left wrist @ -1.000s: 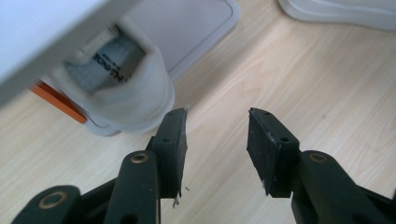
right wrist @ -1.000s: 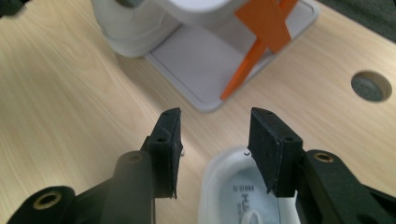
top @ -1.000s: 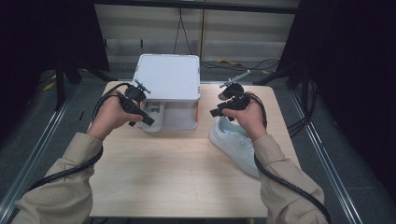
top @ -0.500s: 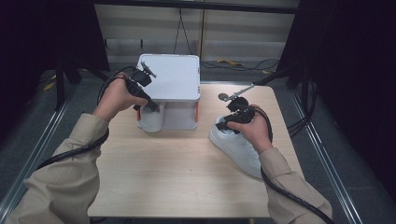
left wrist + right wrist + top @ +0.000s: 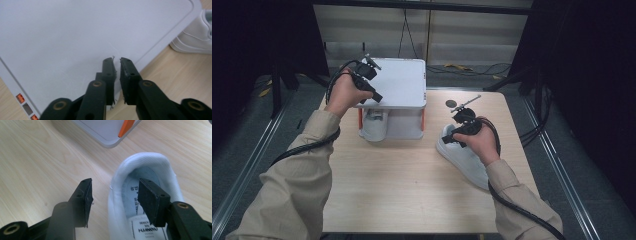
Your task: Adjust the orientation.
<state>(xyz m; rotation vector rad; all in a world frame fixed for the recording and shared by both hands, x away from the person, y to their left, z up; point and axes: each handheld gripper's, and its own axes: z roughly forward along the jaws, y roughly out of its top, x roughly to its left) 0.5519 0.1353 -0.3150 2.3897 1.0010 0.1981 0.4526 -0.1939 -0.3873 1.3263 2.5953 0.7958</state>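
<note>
Over on the left, the left gripper [image 5: 368, 80] hung above the near left part of the white shelf top [image 5: 398, 82], its fingers [image 5: 109, 72] drawn almost together with just a sliver of light between them and nothing held. In the left gripper view the fingers pointed across that flat pale top [image 5: 75, 37] toward its rounded edge, and a white shoe [image 5: 195, 35] sat beyond it on the wooden table [image 5: 175, 72]. Small orange marks [image 5: 20, 98] showed at the top's edge low on the left.

The shelf stood at the far side of the table [image 5: 402, 185], on orange legs [image 5: 423, 120], and a second pale shoe [image 5: 374, 125] sat underneath, tucked at the left side.

On the right, the right gripper [image 5: 455, 136] was down at the heel end of the white shoe [image 5: 467, 160], which lay on the table just to the right of the shelf, its toe pointing back toward the person. In the right gripper view the fingers [image 5: 83, 200] stood wide apart, one outside the shoe over bare table [image 5: 37, 157], the other inside the opening above the printed insole. The shoe's padded collar [image 5: 145, 162] lay between them, not yet pinched. The shelf's corner [image 5: 110, 135] with an orange leg [image 5: 126, 126] sat just beyond the shoe.

A small dark round thing [image 5: 451, 104] lay on the table behind the right hand [image 5: 479, 145]; I couldn't tell what it was.
</note>
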